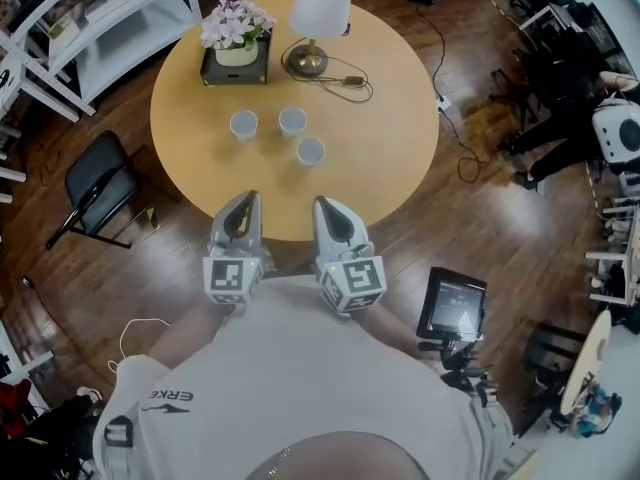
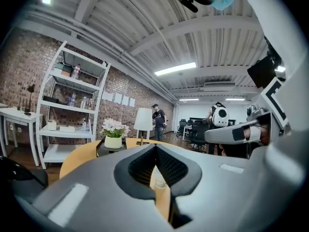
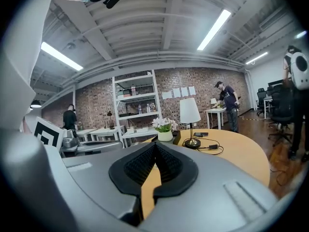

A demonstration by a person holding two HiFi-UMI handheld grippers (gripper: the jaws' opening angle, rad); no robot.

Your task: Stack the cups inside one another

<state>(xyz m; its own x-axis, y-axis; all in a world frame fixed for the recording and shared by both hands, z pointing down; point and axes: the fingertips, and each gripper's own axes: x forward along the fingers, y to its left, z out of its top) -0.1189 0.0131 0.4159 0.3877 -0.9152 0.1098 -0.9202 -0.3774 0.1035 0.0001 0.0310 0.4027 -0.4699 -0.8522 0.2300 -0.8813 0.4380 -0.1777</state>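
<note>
Cups unstacked: I see three upright on the round table (image 1: 390, 148), none touching: left cup (image 1: 243, 124), middle cup (image 1: 292, 120), and right cup (image 1: 311, 151) nearest me. Left gripper (image 1: 241, 202) and right gripper (image 1: 327, 208) sit side by side over the table's near edge, jaws fully together, nothing in them. Lamp (image 1: 318, 13) and flower pot (image 1: 237, 40) at far side.

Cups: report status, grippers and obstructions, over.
Left gripper and right gripper shut, empty, at the table's near edge. Three cups upright, apart, none stacked. Lamp and flower pot beyond them, not in the way.
</note>
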